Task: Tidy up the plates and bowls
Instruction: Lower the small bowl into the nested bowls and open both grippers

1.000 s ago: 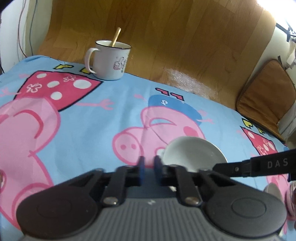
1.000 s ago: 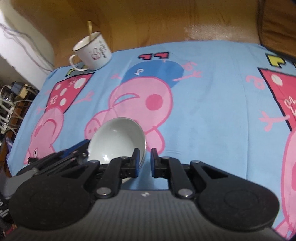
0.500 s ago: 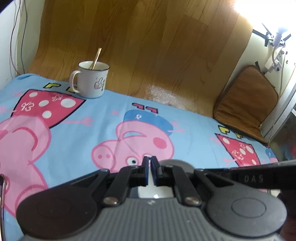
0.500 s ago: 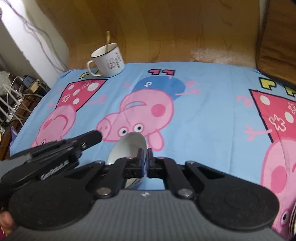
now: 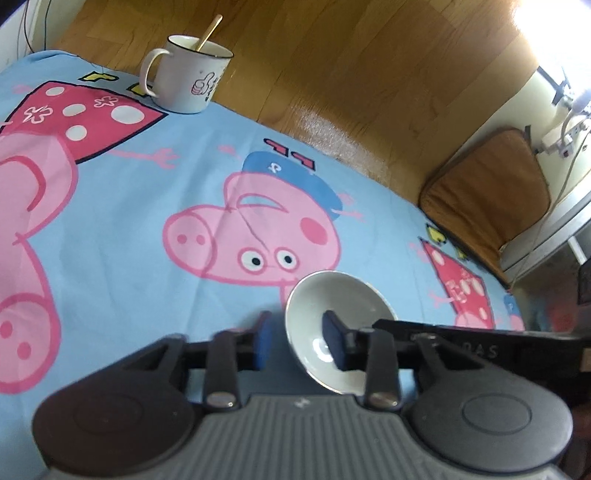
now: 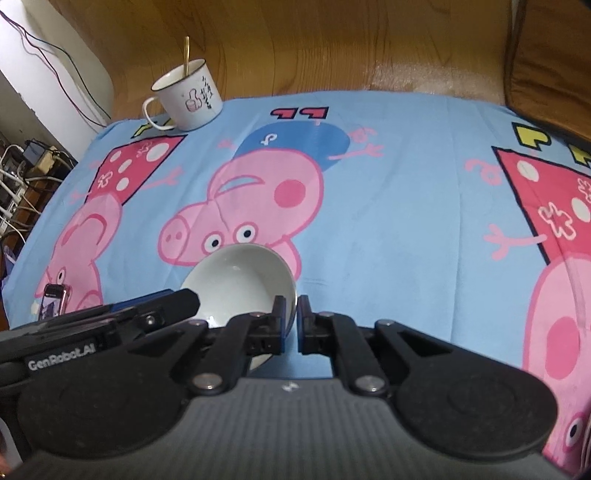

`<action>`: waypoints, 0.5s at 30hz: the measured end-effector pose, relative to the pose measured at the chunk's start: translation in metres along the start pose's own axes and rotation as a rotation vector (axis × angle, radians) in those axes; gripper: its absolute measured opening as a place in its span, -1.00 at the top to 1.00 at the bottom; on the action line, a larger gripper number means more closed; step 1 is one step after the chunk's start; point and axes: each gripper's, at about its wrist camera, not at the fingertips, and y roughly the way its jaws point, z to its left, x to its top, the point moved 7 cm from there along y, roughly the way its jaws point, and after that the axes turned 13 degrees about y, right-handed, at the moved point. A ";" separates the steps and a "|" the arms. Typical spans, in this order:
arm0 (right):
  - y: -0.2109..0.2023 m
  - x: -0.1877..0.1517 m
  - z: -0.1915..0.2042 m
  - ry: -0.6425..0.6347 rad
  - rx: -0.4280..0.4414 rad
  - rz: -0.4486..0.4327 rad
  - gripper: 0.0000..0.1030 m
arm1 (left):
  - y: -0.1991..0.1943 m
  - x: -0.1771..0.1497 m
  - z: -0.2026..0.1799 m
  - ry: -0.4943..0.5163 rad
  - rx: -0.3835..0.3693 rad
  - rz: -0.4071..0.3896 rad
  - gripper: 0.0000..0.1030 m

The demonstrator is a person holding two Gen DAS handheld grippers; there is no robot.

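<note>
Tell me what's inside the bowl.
The bowl holds no food, only bare white glaze. One finger of the left gripper, its jaws opening, sits inside the rim. That gripper covers the bowl's near part.

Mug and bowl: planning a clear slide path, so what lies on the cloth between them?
Nothing stands between the mug and the bowl: only bare printed cloth, clearest in the right wrist view.

Mug (image 5: 186, 75), spoon (image 5: 209, 32), perhaps phone (image 6: 54, 303).
</note>
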 end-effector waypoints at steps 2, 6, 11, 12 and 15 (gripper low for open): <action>0.000 0.000 0.001 -0.011 0.001 -0.005 0.83 | 0.006 -0.003 0.003 -0.010 0.013 0.017 0.86; -0.006 0.000 0.005 -0.053 0.003 -0.027 0.86 | 0.002 -0.002 0.000 -0.013 0.003 0.010 0.87; -0.026 0.003 0.002 -0.064 0.011 -0.065 0.86 | -0.022 0.011 -0.020 0.029 -0.006 -0.047 0.87; -0.032 0.003 0.001 -0.063 0.013 -0.074 0.86 | -0.027 0.013 -0.026 0.041 -0.010 -0.059 0.87; -0.048 0.003 -0.004 -0.056 0.019 -0.102 0.85 | -0.036 0.017 -0.043 0.076 -0.012 -0.082 0.87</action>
